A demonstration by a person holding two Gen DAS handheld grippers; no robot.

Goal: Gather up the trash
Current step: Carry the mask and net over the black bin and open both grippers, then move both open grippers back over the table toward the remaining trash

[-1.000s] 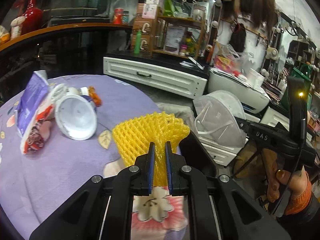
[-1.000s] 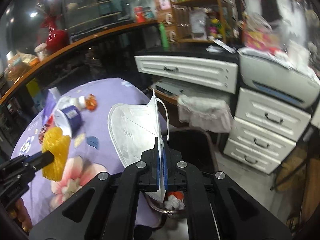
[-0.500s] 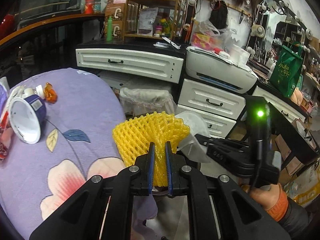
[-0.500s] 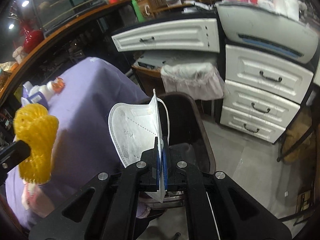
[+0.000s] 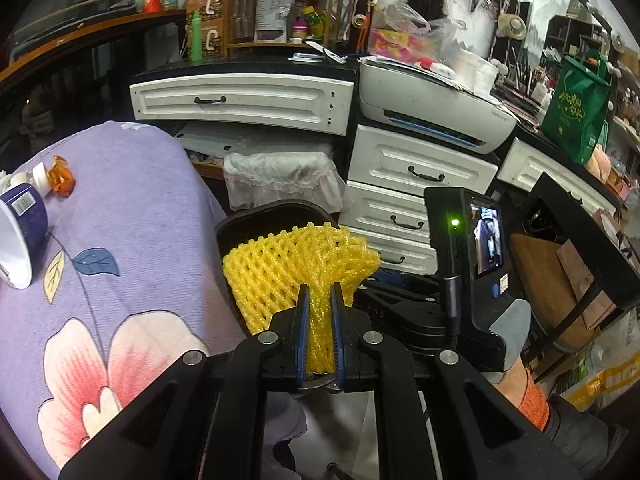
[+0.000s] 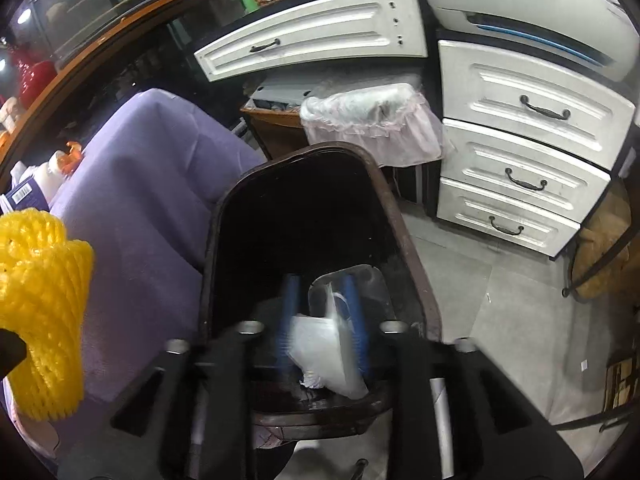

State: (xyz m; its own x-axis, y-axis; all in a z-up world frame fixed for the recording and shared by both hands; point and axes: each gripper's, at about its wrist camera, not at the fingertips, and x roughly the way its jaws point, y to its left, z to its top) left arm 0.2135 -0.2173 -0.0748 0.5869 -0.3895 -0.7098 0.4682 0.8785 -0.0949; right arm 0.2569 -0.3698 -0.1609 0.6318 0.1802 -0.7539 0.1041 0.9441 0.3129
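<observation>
Trash first: your left gripper point(image 5: 319, 328) pinches the yellow foam net point(image 5: 298, 264) tight between its blue pads, held above the near rim of the dark bin point(image 5: 256, 220). Only your right wrist view looks down into that bin point(image 6: 320, 208); there your right gripper point(image 6: 322, 316) has just been opening, its jaws standing apart with the white face mask point(image 6: 324, 348) loose between them (blurred, so I cannot tell whether a pad touches it). The mask hangs over the bin's dark inside. Beside the bin, the purple floral tablecloth point(image 5: 132, 216) carries a tipped white cup point(image 5: 18, 240) and an orange wrapper point(image 5: 61, 176). Behind stand white drawers point(image 6: 516, 168) and a lace-lined basket point(image 6: 372, 124)
</observation>
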